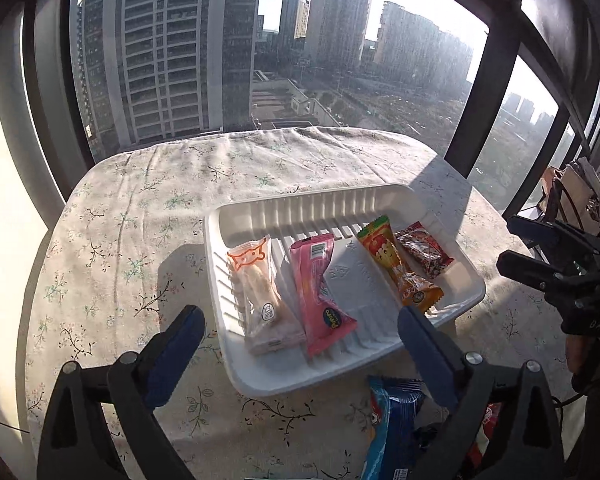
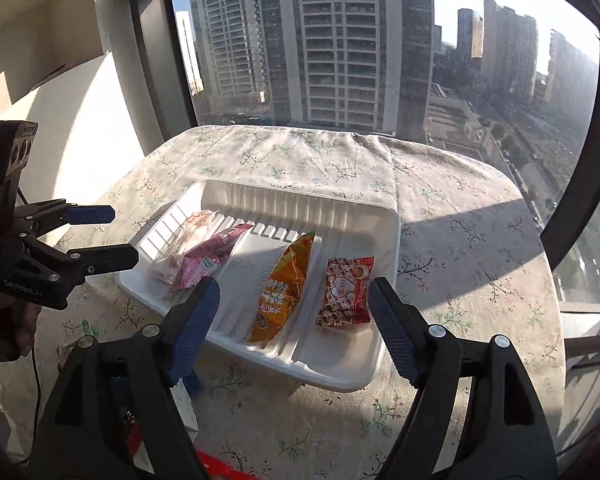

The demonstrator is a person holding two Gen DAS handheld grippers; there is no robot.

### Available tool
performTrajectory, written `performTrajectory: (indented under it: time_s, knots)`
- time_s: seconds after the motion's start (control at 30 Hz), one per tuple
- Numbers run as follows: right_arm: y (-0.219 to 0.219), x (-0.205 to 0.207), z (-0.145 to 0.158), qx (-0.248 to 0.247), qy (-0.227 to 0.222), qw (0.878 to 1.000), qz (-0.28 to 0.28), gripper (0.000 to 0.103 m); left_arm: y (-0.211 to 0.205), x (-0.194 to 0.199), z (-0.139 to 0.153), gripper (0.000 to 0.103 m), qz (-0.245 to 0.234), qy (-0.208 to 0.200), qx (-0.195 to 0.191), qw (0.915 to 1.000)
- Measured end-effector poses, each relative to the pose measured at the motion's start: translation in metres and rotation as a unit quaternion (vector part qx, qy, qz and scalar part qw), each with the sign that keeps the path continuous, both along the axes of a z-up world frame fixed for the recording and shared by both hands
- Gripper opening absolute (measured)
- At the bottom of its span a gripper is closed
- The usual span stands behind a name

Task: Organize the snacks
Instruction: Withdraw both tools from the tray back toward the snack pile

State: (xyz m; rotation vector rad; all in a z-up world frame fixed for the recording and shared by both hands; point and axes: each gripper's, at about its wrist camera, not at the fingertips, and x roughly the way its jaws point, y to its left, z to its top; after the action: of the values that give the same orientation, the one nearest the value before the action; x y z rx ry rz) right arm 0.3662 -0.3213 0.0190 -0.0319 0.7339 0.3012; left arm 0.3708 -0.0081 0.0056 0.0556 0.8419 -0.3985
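Note:
A white ribbed tray (image 1: 312,196) (image 2: 300,194) lies on the floral tablecloth (image 1: 140,220). Side by side in it, left to right, lie a clear packet with an orange cat print (image 1: 260,292) (image 2: 188,232), a pink packet (image 1: 318,292) (image 2: 212,256), an orange packet (image 1: 400,268) (image 2: 284,284) and a red packet (image 1: 424,254) (image 2: 346,292). My left gripper (image 1: 300,316) (image 2: 122,234) hovers open over the tray's near left side, holding nothing. To its right, my right gripper (image 2: 294,286) (image 1: 510,242) is open over the near right side, also holding nothing.
A blue snack packet (image 1: 392,420) and a red one (image 1: 488,420) lie on the cloth in front of the tray. The table ends at a large window with dark frames behind it. A wire rack with bags (image 1: 572,196) stands at the far right.

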Motion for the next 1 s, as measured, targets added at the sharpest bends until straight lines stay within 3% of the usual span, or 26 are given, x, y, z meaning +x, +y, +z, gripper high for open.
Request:
performTrajectory:
  time_s: [0.13, 0.23, 0.53, 0.7, 0.87, 1.0]
  knots:
    - [-0.023, -0.058, 0.022, 0.046, -0.039, 0.998, 0.0, 0.086, 0.024, -0.046, 0.005, 0.102, 0.004, -0.018, -0.006, 0.9998]
    - [-0.036, -0.107, 0.022, 0.083, -0.053, 0.995, 0.007, 0.088, 0.039, -0.076, -0.004, 0.102, 0.018, -0.013, 0.001, 0.9997]
    - [-0.052, -0.225, -0.038, 0.143, -0.036, 0.989, -0.011, 0.088, 0.062, -0.123, -0.054, 0.102, 0.033, 0.029, 0.049, 0.9978]
    - [-0.052, -0.246, -0.068, 0.155, -0.005, 0.988, -0.019, 0.088, 0.063, -0.122, -0.062, 0.102, 0.038, 0.039, 0.067, 0.9963]
    - [-0.057, -0.245, -0.072, 0.172, 0.0, 0.985, -0.028, 0.088, 0.054, -0.118, -0.067, 0.102, 0.019, 0.047, 0.083, 0.9952]
    - [-0.055, -0.239, -0.072, 0.168, 0.007, 0.985, -0.027, 0.088, 0.05, -0.111, -0.072, 0.089, 0.009, 0.062, 0.087, 0.9943]
